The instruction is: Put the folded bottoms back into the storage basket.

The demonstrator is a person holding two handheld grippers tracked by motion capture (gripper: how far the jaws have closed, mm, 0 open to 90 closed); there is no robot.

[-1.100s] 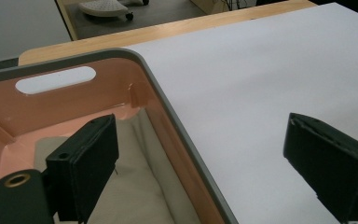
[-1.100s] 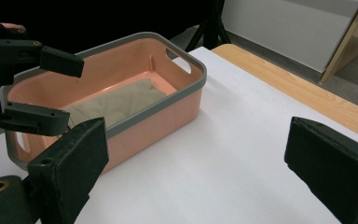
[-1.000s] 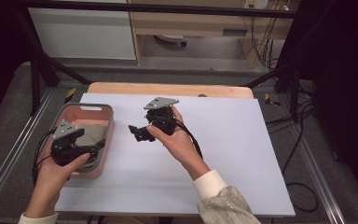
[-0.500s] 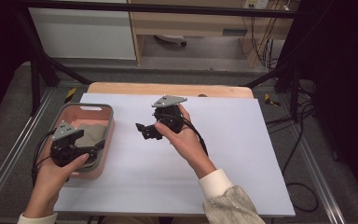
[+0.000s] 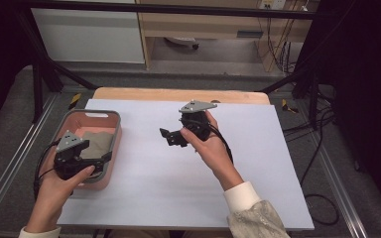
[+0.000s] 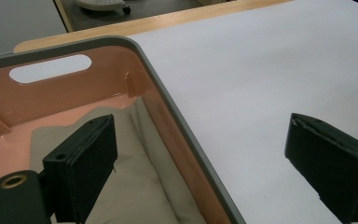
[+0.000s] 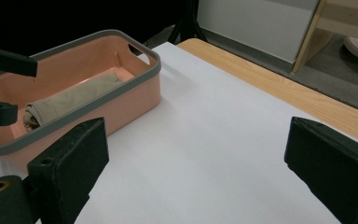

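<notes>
Beige cloth (image 7: 70, 100) lies in the basket (image 7: 135, 100), left tool (image 5: 96, 161) gaping above.

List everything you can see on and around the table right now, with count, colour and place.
basket: one, pink with a grey rim, left part of the table.
cloth: one, beige, rolled, lying inside the basket.
table cover: one, white, over the table top.
table: one, light wood, its far edge bare.
cabinet: one, white, on the floor beyond the table.
cables: several, black, on the floor to the right.
left gripper: one, black, open, over the basket's near right rim.
right gripper: one, black, open, above the middle of the table cover.
</notes>
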